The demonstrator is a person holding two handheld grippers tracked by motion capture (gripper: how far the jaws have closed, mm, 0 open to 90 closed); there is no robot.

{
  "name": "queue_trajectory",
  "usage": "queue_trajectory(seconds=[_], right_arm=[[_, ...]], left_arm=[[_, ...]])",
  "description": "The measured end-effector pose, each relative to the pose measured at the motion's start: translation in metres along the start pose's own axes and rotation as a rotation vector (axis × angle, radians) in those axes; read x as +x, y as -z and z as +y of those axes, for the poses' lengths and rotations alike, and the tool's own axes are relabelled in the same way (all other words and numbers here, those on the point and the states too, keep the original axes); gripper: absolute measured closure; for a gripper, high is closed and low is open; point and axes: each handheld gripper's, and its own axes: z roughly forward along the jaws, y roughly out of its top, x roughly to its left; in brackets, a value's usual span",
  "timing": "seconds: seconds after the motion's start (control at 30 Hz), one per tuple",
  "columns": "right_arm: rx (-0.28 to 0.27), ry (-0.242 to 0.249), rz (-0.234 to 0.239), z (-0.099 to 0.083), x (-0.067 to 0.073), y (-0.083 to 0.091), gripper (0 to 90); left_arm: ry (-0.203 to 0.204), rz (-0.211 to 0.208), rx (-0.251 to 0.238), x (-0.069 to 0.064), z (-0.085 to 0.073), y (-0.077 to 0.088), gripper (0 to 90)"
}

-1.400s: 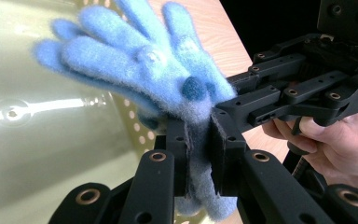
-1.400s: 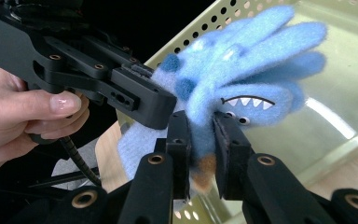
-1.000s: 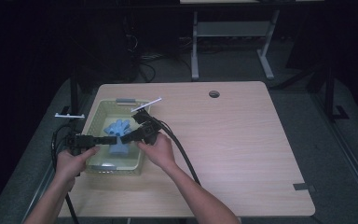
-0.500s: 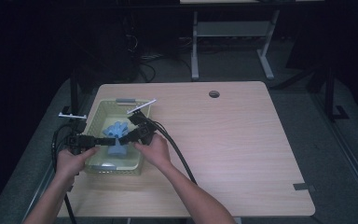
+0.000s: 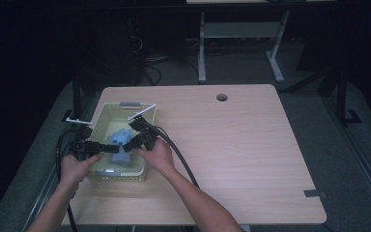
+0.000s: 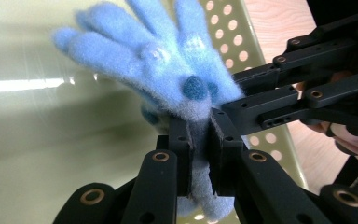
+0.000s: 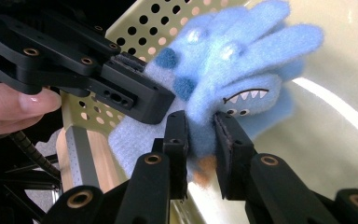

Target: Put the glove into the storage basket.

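Over the basket (image 5: 147,116) at the desk's (image 5: 251,159) left side, both grippers pinched the blue glove (image 5: 121,145). The left gripper (image 6: 199,140) was clamped on the fleece near the cuff, and the right gripper (image 7: 200,135) gripped it just beside. The glove hung above the basket floor, fingers pointing away. To lift it cleanly, both grips likely needed to stay firm and rise together, keeping the fabric clear of the basket wall.
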Motion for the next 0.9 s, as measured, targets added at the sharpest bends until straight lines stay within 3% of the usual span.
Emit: queue_trajectory(seconds=[0.23, 0.3, 0.53, 0.63, 0.73, 0.9], right_arm=[[0.006, 0.003, -0.028, 0.002, -0.001, -0.004, 72.5], [0.000, 0.013, -0.057, 0.002, -0.001, -0.001, 70.0], [-0.022, 0.027, -0.076, 0.002, 0.002, 0.009, 68.4], [-0.027, 0.033, -0.070, 0.002, 0.004, 0.011, 68.4], [-0.035, 0.035, -0.064, 0.002, 0.005, 0.016, 68.4], [-0.046, 0.035, -0.062, 0.001, 0.005, 0.021, 68.5]], left_arm=[[0.007, 0.048, 0.010, 0.000, 0.001, -0.005, 81.5], [0.007, 0.070, 0.025, 0.001, 0.002, -0.007, 81.5], [0.023, 0.186, 0.104, 0.002, 0.004, -0.020, 80.6], [0.024, 0.235, 0.117, -0.001, 0.006, -0.022, 75.8], [0.036, 0.252, 0.126, 0.000, 0.008, -0.021, 64.5], [0.049, 0.267, 0.106, 0.003, 0.009, -0.014, 62.4]])
